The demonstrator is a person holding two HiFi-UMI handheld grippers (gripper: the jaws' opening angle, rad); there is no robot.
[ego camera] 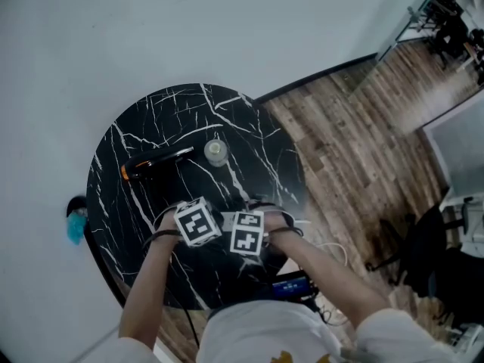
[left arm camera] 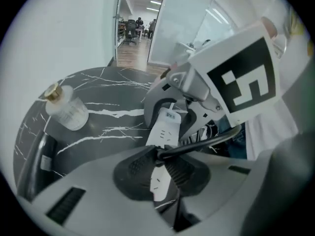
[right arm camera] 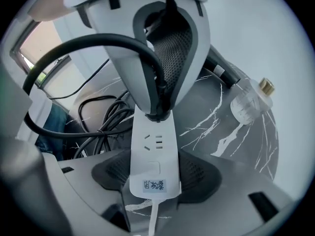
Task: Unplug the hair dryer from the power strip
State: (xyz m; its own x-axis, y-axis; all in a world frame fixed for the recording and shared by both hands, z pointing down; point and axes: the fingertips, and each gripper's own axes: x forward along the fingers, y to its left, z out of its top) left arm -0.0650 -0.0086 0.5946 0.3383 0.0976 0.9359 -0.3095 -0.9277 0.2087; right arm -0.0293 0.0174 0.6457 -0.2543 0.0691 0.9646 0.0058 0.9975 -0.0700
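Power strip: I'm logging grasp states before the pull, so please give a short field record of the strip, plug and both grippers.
power strip: white, held between both grippers over the black marble table
plug: black, seated in the strip, not yet pulled
left gripper: fingers shut on plug
right gripper: fingers shut on the strip's labelled end
hair dryer: lying on table beyond the grippers, untouched
bottle: beside hair dryer
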